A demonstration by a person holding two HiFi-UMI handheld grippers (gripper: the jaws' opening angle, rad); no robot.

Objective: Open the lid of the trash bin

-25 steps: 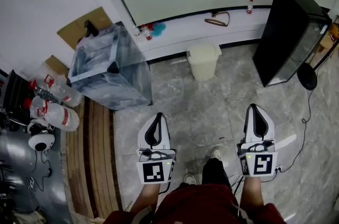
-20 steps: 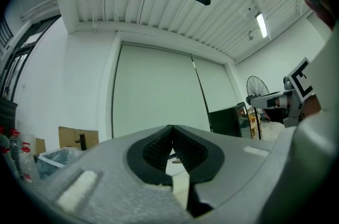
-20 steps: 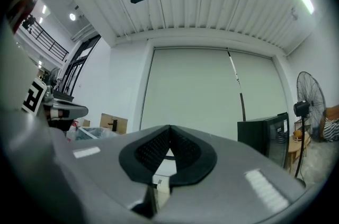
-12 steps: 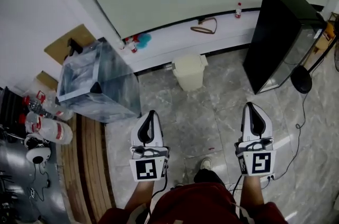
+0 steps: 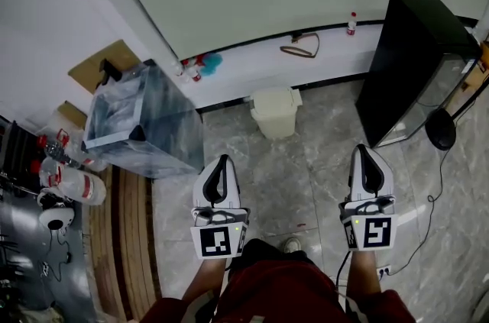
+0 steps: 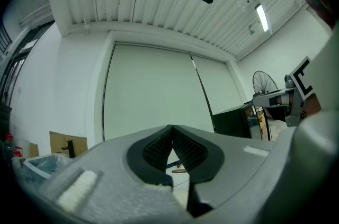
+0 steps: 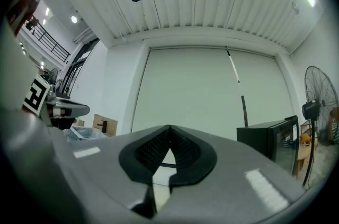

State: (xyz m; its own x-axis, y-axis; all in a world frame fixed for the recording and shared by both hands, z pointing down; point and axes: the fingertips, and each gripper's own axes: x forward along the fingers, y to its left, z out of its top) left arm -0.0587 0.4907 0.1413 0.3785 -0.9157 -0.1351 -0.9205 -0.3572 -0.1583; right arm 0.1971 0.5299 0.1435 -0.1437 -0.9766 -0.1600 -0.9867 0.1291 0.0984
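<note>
large bag-lined container [image 5: 145,119] stood far left, not task's thing. left gripper [image 5: 222,159]: fingers [image 6: 156,151] met at tips, nothing between. trash bin [image 5: 276,114] sat on floor [image 5: 306,169] against white ledge [image 5: 252,66], lid [image 5: 276,96] down. bin lay ahead and slightly right of left gripper, ahead and further left of right gripper [image 5: 364,150]. left looked nearer, but both well apart from bin. right fingers [image 7: 151,150] likewise closed, empty. judged: reach toward lid not yet begun.
</note>
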